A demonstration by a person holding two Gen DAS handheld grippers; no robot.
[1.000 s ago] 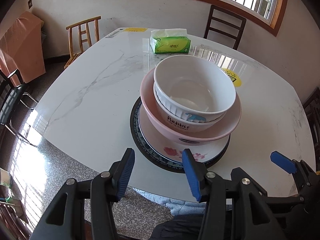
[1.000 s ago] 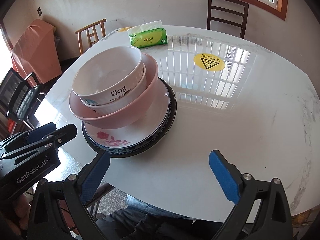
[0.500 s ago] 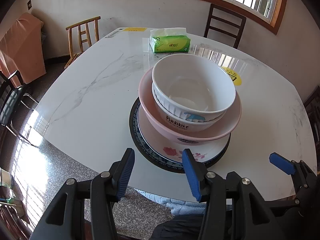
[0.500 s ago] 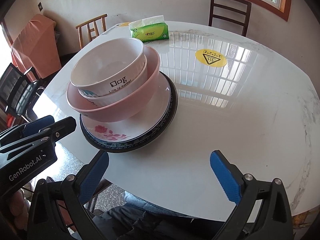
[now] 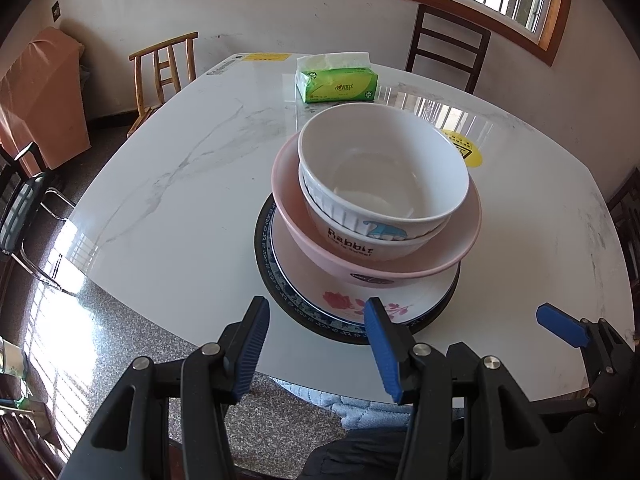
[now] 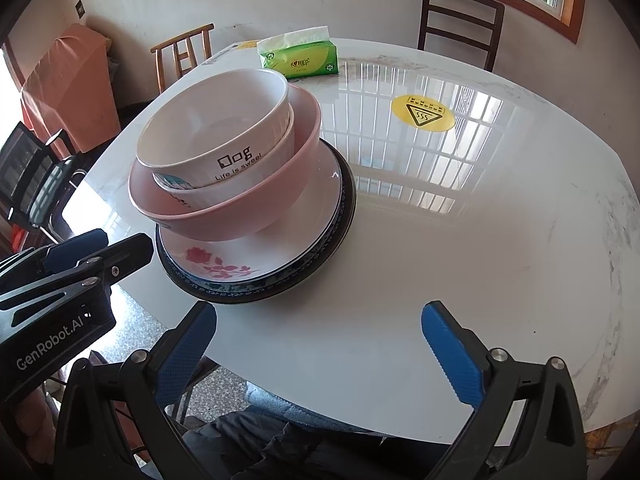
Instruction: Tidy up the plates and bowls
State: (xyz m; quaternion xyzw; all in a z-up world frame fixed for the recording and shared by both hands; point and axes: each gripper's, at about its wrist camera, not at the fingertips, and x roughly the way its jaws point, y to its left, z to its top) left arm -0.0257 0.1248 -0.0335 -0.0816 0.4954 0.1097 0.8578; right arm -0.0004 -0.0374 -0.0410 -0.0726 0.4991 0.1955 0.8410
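Observation:
One stack stands near the table's front edge: two nested white bowls in a pink bowl, on a white flowered plate, on a dark blue-rimmed plate. My left gripper is open and empty, just in front of the stack. My right gripper is open and empty, low at the table edge to the stack's right. The left gripper's body shows at the left of the right wrist view.
A green tissue pack lies at the far side of the white marble table. A yellow warning sticker is right of the stack. Chairs stand around the table.
Both grippers have edged slightly closer to the stack, which now looks a little larger. The stack has not moved and both grippers stay open.

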